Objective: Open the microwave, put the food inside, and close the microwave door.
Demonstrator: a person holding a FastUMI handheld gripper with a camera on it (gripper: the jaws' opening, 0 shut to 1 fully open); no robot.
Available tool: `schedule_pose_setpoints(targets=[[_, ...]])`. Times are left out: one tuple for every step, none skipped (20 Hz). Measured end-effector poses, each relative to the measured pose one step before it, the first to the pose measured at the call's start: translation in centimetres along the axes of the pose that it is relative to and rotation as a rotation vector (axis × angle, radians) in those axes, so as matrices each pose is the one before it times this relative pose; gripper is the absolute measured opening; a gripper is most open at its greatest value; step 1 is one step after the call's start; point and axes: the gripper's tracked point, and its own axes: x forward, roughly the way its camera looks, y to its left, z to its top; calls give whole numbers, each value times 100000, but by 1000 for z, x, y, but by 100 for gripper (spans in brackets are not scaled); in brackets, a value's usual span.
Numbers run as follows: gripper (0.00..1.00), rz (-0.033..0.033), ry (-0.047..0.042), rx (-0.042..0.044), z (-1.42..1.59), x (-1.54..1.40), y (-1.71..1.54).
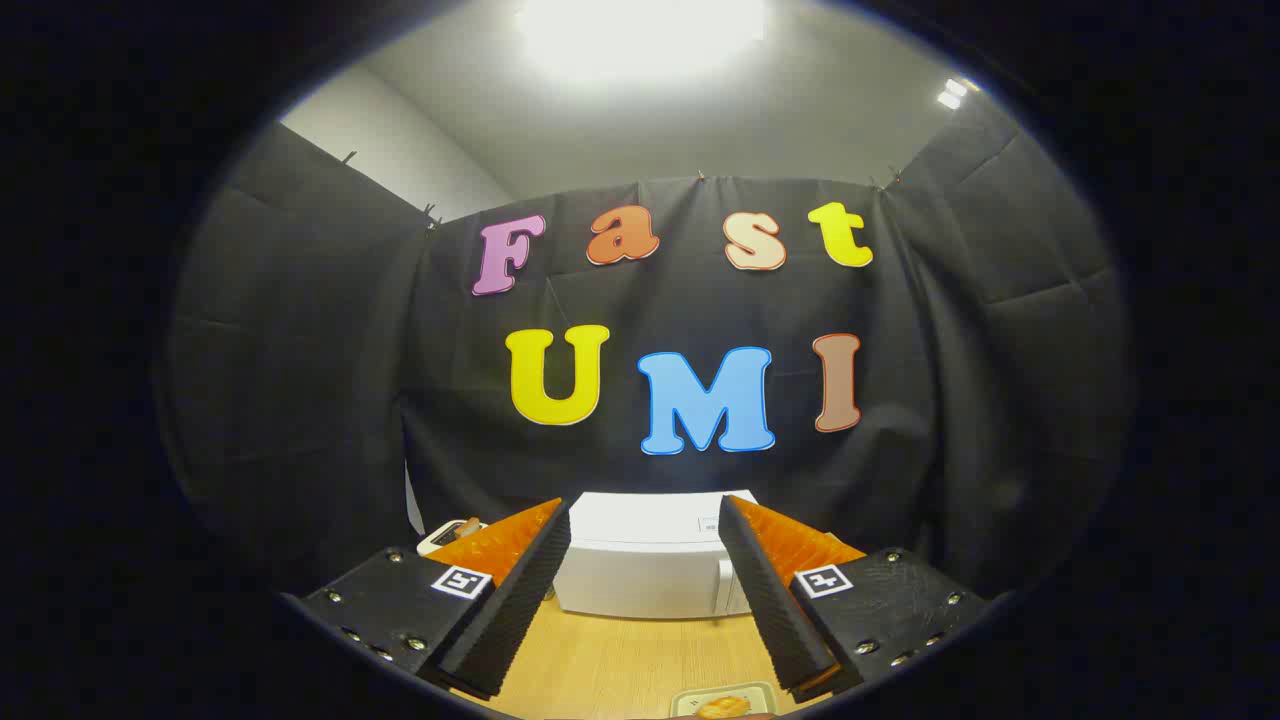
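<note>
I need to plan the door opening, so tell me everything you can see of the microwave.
The microwave is a white, boxy appliance that looks like painted metal or plastic, with a flat top. It stands upright on the wooden table, backed against the black cloth wall. Its door looks closed, with what seems a vertical handle toward its right side. It sits beyond the gripper, framed between the open fingers, which do not touch it. A small object lies beside its left end.

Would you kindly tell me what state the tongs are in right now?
Tongs: open, holding nothing; the white microwave sits beyond the fingers, its door closed.
</note>
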Motion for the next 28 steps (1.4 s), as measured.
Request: schedule_pose_setpoints(targets=[[95,138,-53,21,-22,36,-29],[95,-60,-101,66,48,64,-31],[95,-256,-490,44,60,72,-140],[95,-305,-242,-549,-81,70,-20],[95,-64,-6,-793,-13,2,-25],[95,79,-97,-361,-83,57,96],[95,54,-92,71,41,115,96],[95,153,222,-311,-89,43,146],[95,210,219,-495,-26,52,114],[95,-236,-136,-317,-20,30,35],[95,-567,-369,-164,120,65,-54],[95,-300,-247,-429,-54,42,2],[95,-47,-80,-511,-18,1,1],[95,-193,-125,-198,-9,-17,-5],[95,-413,-242,272,-12,89,-59],[95,62,-43,69,-49,42,6],[95,182,79,-183,-34,16,52],[95,51,-105,-63,-65,72,6],[95,112,-131,21,-48,48,12],[95,282,-334,-179,-136,39,-31],[95,171,-527,-345,-103,115,-107],[95,-275,-649,-243,-228,133,-245],[95,-475,-1067,-30,-162,296,-294],[95,-816,-1289,-51,-206,316,-376],[95,-829,-1268,-454,-382,298,-445],[95,-606,-1467,-682,-552,340,-382],[95,-515,-1441,-848,-423,395,-354],[95,-633,-1696,-1392,-906,475,-412]])
